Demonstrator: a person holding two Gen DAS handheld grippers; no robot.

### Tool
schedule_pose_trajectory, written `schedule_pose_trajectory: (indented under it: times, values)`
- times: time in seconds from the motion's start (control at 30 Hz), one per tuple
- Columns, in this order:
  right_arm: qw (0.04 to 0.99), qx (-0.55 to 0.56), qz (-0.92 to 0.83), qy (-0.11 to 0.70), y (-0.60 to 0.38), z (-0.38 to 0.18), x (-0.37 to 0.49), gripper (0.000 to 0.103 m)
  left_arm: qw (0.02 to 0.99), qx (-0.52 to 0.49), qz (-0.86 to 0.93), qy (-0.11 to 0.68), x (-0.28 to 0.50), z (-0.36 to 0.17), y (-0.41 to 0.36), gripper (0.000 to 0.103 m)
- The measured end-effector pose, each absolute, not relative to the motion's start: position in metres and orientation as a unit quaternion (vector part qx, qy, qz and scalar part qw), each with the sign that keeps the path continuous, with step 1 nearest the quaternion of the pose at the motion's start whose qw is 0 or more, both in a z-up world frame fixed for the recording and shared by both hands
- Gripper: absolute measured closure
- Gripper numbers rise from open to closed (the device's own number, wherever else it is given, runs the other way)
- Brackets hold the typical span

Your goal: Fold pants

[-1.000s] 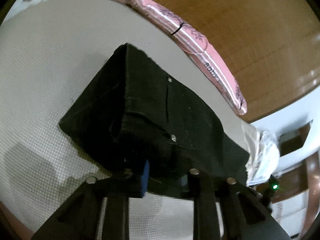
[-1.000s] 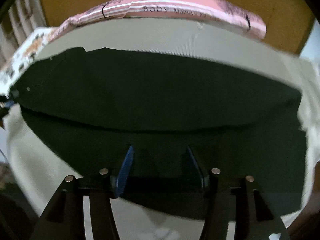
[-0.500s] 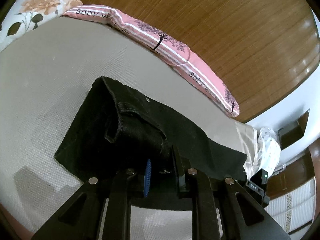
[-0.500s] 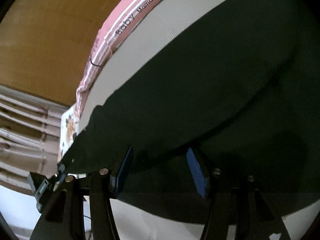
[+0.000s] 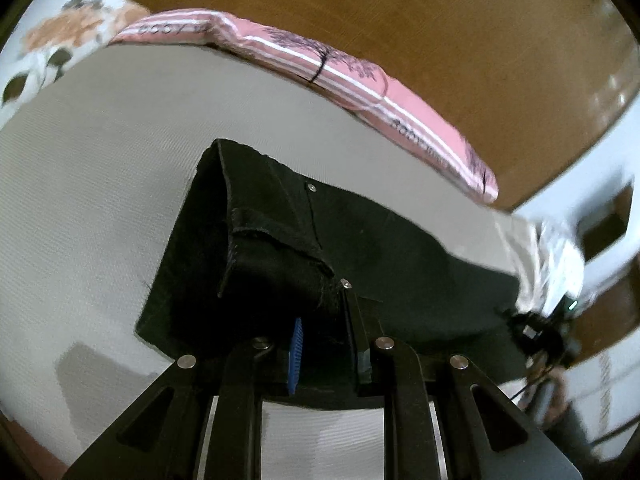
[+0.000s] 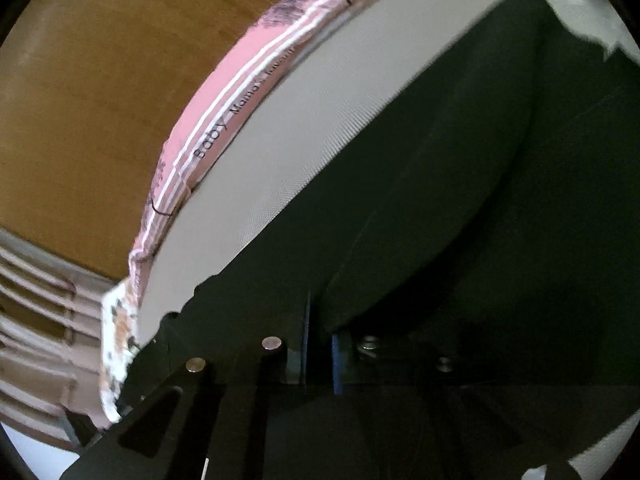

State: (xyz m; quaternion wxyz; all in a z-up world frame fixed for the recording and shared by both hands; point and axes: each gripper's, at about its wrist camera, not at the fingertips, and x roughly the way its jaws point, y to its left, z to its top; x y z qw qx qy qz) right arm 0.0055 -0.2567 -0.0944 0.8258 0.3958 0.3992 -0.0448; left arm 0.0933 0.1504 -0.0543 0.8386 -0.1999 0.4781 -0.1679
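Left wrist view: the left gripper (image 5: 326,334), black with a blue pad, is clamped on the bunched waistband corner of the black denim pants (image 5: 360,264), lifting it off the white woven mattress (image 5: 100,152). The pants stretch away to the right. A pink striped pillow (image 5: 360,80) lies along the far edge, against a brown wooden headboard (image 5: 440,20).

Right wrist view: the right gripper (image 6: 318,344) has its jaws together, pinching a raised fold of the pants (image 6: 460,220), which fill the right side.

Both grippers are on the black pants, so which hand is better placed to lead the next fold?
Probably the left gripper: it pinches the bunched waistband corner of the black pants, already raised off the mat. The right gripper has only just shut on a flat leg edge.
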Motion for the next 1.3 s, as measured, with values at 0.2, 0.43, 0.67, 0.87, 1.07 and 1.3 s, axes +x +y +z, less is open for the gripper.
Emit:
schedule_pose_trajectory:
  times: [0.2,0.43,0.67,0.87,1.07,1.3]
  values:
    - [0.862,0.290,-0.063,0.411,-0.232,-0.063,-0.024,0.097,0.843,-0.080,-0.187,0.499,0.095,-0.059,0.142,0.085]
    - [0.856,0.249,-0.067,0.448,-0.209,-0.076,-0.054,0.097,0.831,-0.001,-0.189,0.522,0.085,-0.081,0.138,0.085]
    - [0.821,0.289,-0.067,0.488,-0.220,-0.112,-0.056,0.097,0.843,0.047,-0.165,0.509,0.069,-0.089,0.124,0.084]
    - [0.816,0.311,-0.057,0.485,-0.223,-0.113,-0.055,0.096,0.834,0.024,-0.157,0.528,0.064,-0.077,0.137,0.059]
    - [0.815,0.324,-0.048,0.478,-0.223,-0.111,-0.051,0.095,0.837,0.068,-0.128,0.527,0.047,-0.065,0.156,0.049]
    - [0.806,0.361,-0.033,0.468,-0.227,-0.109,-0.049,0.092,0.893,0.047,-0.149,0.423,0.029,-0.010,0.133,0.049]
